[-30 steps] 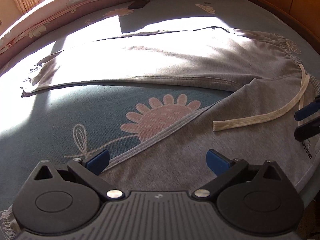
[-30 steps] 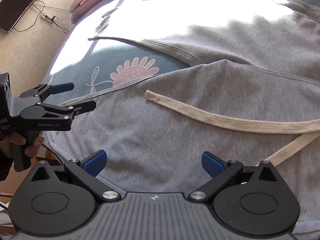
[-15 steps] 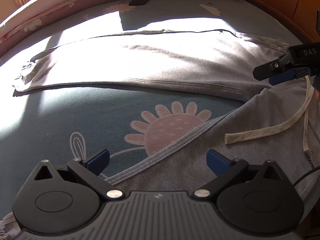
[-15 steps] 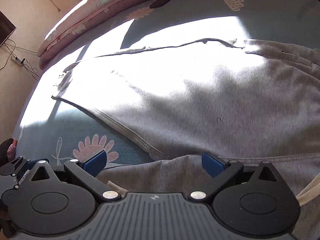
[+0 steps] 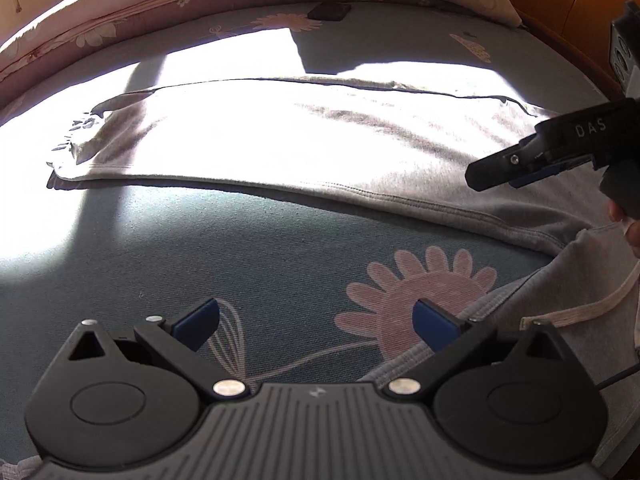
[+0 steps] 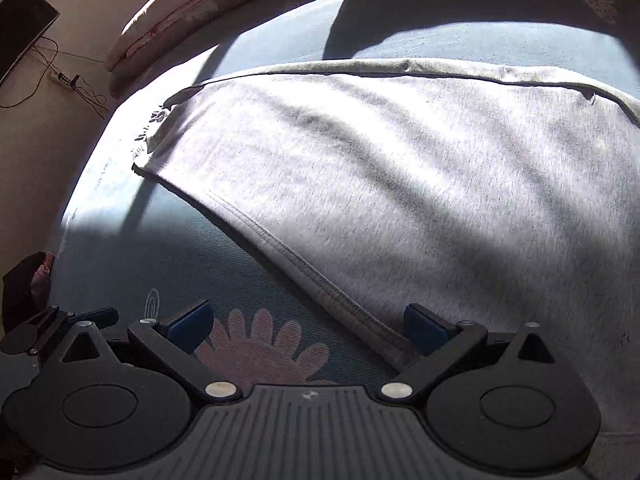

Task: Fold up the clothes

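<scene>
Left wrist view: one grey trousers [image 5: 320, 148] flat on bedsheet [image 5: 200, 248], bare sheet before hem; left gripper [image 5: 316, 320] and right gripper [image 6: 308, 324] spread wide, empty.

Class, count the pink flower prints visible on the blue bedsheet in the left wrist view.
2: one large flower near the left gripper, one smaller by the pillow. The grey sweatpants may hide others.
</scene>
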Available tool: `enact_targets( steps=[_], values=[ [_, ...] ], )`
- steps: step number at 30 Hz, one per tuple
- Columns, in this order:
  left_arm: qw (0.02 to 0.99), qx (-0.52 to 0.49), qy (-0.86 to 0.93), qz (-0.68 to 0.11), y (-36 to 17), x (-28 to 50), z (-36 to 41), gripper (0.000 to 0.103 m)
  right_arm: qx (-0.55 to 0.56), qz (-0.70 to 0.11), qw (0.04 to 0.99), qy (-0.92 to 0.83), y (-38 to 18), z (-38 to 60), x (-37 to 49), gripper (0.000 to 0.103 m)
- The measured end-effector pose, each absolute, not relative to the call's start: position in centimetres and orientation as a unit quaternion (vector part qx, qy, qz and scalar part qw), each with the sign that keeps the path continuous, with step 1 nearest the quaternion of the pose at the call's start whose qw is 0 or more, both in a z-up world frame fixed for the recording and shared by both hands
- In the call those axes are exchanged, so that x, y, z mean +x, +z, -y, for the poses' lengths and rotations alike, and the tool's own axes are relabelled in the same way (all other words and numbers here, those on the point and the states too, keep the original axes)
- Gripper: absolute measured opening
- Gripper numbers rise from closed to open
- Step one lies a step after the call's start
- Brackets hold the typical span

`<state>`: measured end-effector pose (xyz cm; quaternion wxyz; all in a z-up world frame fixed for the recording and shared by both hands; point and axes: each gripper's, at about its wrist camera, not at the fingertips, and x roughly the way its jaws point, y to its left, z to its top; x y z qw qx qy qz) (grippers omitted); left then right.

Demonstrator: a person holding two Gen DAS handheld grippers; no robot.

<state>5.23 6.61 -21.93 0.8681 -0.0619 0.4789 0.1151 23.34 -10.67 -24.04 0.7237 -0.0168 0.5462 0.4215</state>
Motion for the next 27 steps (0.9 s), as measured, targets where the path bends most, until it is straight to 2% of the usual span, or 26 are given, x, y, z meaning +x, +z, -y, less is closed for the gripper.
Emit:
enact_targets(
  steps=[6, 14, 18, 27],
  values=[
    [0.883, -0.053, 0.110, -0.452, -21.8, 8.3, -7.6, 0.102, -0.093, -0.495, 0.786, 0.359, -21.9, 13.9, 29.0, 0.103],
    [0.898, -0.032, 0.095, -0.429, -22.6, 13.6, -5.8, 0.102, -0.091, -0.503, 0.780, 0.361, -26.8, 14.8, 37.4, 0.103],
    [0.899, -0.018, 0.086, -0.428, -23.0, 16.1, -4.6, 0.102, -0.126, -0.473, 0.802, 0.341, -28.0, 13.2, 39.8, 0.103],
    [0.898, 0.008, 0.068, -0.434, -24.1, 19.4, -4.0, 0.102, -0.124, -0.489, 0.782, 0.368, -25.3, 14.2, 38.1, 0.102]
  ],
)
